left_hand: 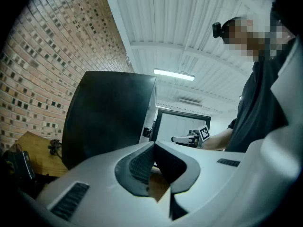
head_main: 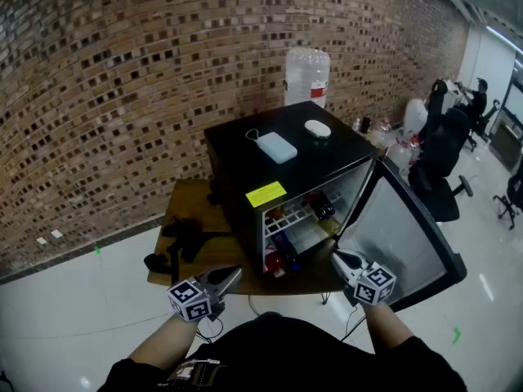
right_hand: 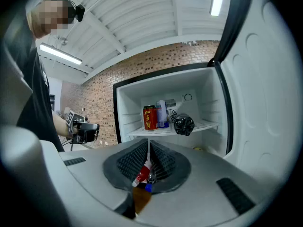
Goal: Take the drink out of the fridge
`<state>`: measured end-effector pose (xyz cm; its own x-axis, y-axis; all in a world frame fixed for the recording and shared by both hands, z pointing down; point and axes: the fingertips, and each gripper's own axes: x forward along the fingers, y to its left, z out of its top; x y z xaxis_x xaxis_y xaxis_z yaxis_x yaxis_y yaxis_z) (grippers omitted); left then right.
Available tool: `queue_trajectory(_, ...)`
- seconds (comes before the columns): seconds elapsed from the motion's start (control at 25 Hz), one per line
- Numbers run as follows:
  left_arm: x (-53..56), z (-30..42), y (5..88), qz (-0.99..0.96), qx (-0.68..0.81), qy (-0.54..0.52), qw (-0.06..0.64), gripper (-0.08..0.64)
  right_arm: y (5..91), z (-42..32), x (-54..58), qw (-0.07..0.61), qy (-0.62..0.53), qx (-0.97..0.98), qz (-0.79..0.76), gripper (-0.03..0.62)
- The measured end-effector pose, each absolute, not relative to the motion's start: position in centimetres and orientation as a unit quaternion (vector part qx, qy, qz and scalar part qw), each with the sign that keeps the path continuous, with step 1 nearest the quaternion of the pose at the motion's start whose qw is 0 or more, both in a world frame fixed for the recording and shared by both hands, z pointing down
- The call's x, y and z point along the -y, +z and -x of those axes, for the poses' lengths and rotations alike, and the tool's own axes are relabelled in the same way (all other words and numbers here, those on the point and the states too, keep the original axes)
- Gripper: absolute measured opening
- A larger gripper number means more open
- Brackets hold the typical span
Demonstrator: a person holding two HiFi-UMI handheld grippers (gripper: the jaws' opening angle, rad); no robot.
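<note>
A small black fridge (head_main: 245, 178) stands on a wooden table (head_main: 184, 198) with its door (head_main: 409, 243) swung open to the right. On the upper shelf stand a red can (right_hand: 150, 117) and a pale can (right_hand: 162, 113), with a dark bottle (right_hand: 183, 125) lying beside them. Red and blue bottles (head_main: 278, 256) lie on the lower level. My right gripper (head_main: 335, 256) is shut and empty in front of the open fridge, apart from the drinks. Lower left, off the fridge's front corner, my left gripper (head_main: 237, 271) is also shut and empty.
A light blue flat pack (head_main: 276, 147) and a white mouse (head_main: 318, 128) lie on the fridge top. A big water bottle (head_main: 308, 76) stands behind it. Black gear (head_main: 181, 243) lies on the table's left part. Office chairs (head_main: 445, 153) stand at the right.
</note>
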<state>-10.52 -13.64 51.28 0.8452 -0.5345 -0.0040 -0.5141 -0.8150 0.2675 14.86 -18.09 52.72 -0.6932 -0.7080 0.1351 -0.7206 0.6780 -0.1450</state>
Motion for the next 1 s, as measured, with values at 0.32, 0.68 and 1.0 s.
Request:
queue_trajectory(0.32, 15.2, 7.7, 50.6, -0.96, 0.253, -0.032, 0.117, -0.008, 50.8, -15.0, 22.7, 0.06, 0.105, 0.907, -0.403, 0.223)
queue_trajectory(0.68, 16.2, 4.8, 51.6, -0.97, 0.218, -0.006, 0.108, -0.008, 48.4, -15.0, 31.5, 0.181, 0.09, 0.871, -0.447, 0.291)
queue_trajectory(1.0, 15.8, 4.1, 52.4, -0.975, 0.196, 0.009, 0.102, -0.008, 48.8, -12.0, 36.9, 0.255, 0.098, 0.862, -0.427, 0.293)
